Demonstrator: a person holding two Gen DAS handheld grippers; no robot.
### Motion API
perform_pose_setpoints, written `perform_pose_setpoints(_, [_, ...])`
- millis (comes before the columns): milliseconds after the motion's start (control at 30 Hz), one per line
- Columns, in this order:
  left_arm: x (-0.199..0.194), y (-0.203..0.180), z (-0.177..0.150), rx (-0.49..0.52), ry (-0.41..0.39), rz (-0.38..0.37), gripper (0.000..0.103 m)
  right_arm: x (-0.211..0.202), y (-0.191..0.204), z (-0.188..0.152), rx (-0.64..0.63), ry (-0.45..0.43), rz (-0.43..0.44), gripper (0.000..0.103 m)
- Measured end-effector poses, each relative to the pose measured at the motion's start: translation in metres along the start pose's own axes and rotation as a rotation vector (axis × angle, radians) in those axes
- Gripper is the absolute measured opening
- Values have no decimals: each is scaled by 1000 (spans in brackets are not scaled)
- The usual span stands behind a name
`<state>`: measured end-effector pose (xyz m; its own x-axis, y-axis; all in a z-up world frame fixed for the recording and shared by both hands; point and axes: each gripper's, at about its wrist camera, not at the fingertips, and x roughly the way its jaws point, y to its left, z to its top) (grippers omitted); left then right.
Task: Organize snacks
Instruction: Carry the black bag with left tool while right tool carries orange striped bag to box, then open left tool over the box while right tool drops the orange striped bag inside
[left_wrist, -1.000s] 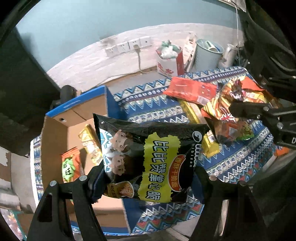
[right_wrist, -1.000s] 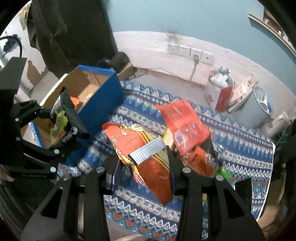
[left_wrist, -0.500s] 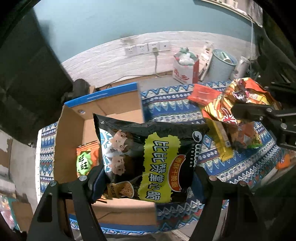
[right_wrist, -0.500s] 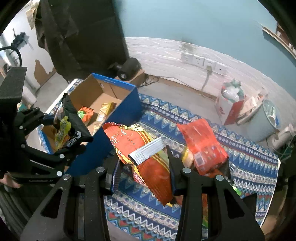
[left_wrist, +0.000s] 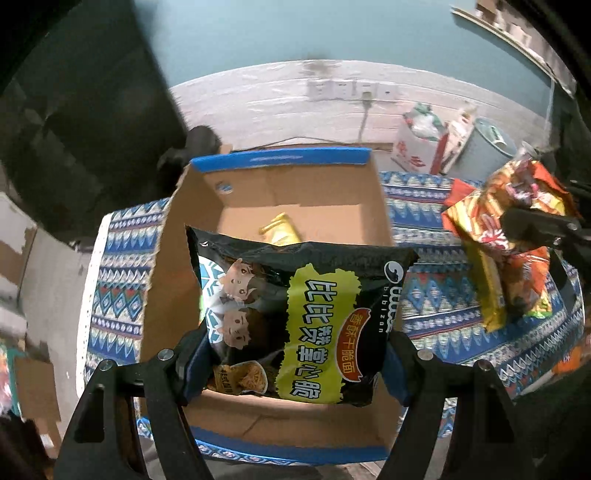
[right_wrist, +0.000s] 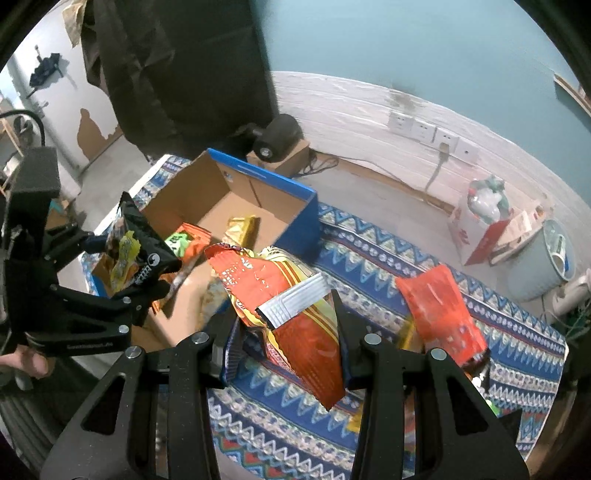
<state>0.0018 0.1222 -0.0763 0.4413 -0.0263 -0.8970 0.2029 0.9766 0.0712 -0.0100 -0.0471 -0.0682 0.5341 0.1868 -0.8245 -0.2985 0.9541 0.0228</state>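
Observation:
My left gripper (left_wrist: 291, 350) is shut on a black noodle-snack bag (left_wrist: 295, 317) with a yellow-green label, and holds it right over the open cardboard box (left_wrist: 280, 162) with the blue rim. A yellow packet (left_wrist: 280, 232) lies on the box floor. In the right wrist view my right gripper (right_wrist: 286, 332) is shut on an orange-red snack bag (right_wrist: 295, 306), just right of the box (right_wrist: 258, 177). The left gripper (right_wrist: 122, 269) with its black bag shows at the left over the box. A green-and-orange packet (right_wrist: 186, 242) and a gold packet (right_wrist: 240, 229) lie inside.
A patterned blue cloth (right_wrist: 369, 258) covers the table. An orange-red packet (right_wrist: 439, 310) and other snacks lie on it right of the box. On the floor behind stand a red-and-white bag (right_wrist: 476, 221), a pale bin (right_wrist: 543, 254) and a dark round object (right_wrist: 277, 136).
Both grippers have moved left with their bags. The black bag has gone from beside the box's right wall to over its middle; the orange bag has come up to the box's right side.

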Motion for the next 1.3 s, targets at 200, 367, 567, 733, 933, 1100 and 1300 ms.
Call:
perform_pose_setpoints(200, [14,27,-3,-42,22,50,78,15,20,18,-19,5,22,40])
perform_pose_setpoints(367, [25,46,-6,-89,51,68,78,31,35,31,-29,16,47,40])
perform_pose_setpoints(567, [32,61,-9,-131,82,91,81,51,52,41,-39,38,70,40])
perform_pose_setpoints(733, [37,65,-14,-138,120,115,85,68,59,45,-36,68,93,40])
perform_pose_setpoints(933, [32,67,-16,-129,117,137,87,84,64,45,-34,98,100,40])
perform_pose_setpoints(1100, [25,71,-18,-144,108,125,87,92,69,47,-27,113,112,41])
perform_pose_setpoints(1300, [18,73,-19,-148,88,129,87,104,75,49,-26,135,117,41])
